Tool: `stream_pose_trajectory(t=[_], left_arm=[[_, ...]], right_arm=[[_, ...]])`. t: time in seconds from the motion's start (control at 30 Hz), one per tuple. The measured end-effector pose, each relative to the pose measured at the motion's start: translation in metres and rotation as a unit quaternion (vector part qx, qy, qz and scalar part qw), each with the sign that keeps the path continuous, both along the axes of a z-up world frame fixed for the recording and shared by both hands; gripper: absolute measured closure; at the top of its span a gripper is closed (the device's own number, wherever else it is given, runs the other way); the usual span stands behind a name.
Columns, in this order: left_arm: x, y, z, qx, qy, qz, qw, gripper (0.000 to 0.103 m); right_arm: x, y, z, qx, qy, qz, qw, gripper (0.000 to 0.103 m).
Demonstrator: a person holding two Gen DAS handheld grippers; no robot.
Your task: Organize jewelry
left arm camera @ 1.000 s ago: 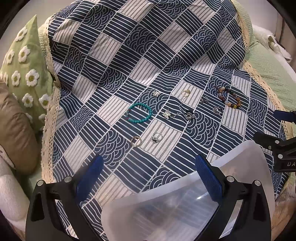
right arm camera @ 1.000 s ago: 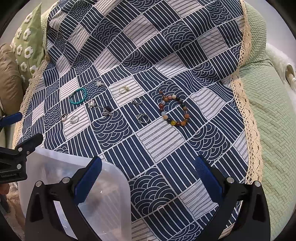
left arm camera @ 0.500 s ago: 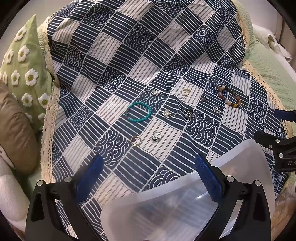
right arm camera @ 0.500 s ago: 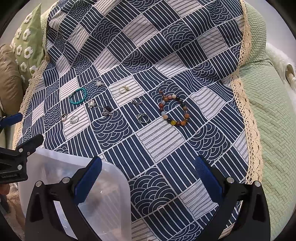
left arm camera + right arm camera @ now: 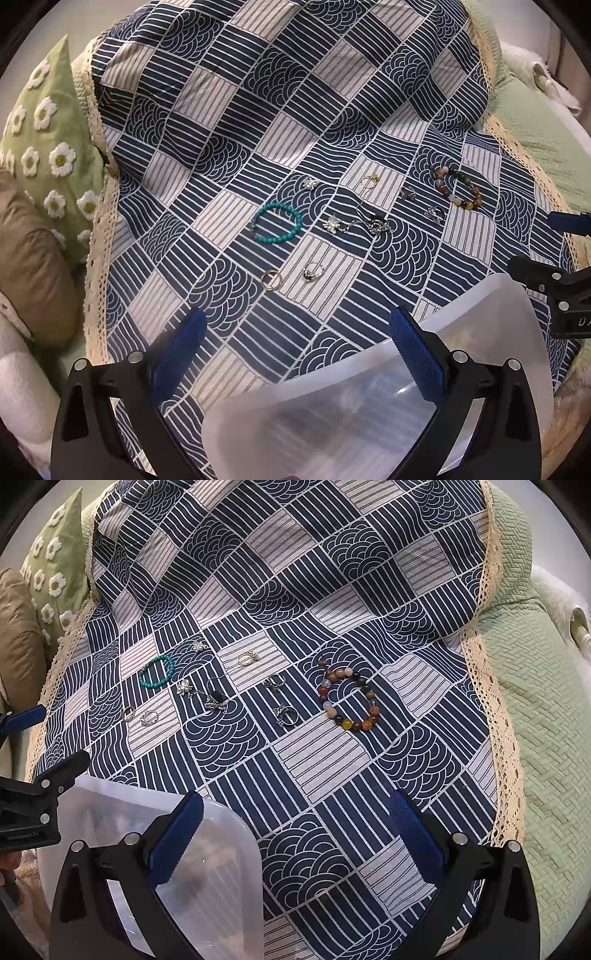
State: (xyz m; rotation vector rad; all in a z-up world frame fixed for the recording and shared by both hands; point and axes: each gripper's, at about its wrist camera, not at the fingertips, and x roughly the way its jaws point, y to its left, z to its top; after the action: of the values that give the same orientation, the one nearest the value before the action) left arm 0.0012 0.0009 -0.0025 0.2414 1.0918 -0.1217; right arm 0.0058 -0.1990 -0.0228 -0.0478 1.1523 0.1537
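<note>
Jewelry lies on a navy and white patterned cloth (image 5: 295, 110). A turquoise bead bracelet (image 5: 277, 224) also shows in the right wrist view (image 5: 157, 672). A multicolour bead bracelet (image 5: 347, 699) lies to the right (image 5: 458, 186). Several rings and a tangled chain (image 5: 365, 223) lie between them. A gold ring (image 5: 271, 279) and a silver ring (image 5: 312, 271) lie nearest the left gripper. A translucent plastic box (image 5: 351, 406) sits at the near edge (image 5: 110, 812). My left gripper (image 5: 295, 354) is open and empty. My right gripper (image 5: 295, 834) is open and empty.
A green daisy pillow (image 5: 44, 125) and a brown cushion (image 5: 29, 266) lie left of the cloth. A green quilted cover (image 5: 546, 716) lies to the right. The cloth has a lace border (image 5: 491, 686).
Both grippers have hardly moved; the left view has shifted very slightly. Nothing was picked up or released.
</note>
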Motion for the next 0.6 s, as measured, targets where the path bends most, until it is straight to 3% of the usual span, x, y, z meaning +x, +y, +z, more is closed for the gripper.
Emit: stream_pose_trajectory(t=[0.6], left_arm=[[0.0076,0.005,0.0007,-0.024,0.007,0.019,0.9995,0.008]], right_arm=[[0.0024,0.0003,-0.0027,0.016,0.006,-0.007,1.0,0.004]])
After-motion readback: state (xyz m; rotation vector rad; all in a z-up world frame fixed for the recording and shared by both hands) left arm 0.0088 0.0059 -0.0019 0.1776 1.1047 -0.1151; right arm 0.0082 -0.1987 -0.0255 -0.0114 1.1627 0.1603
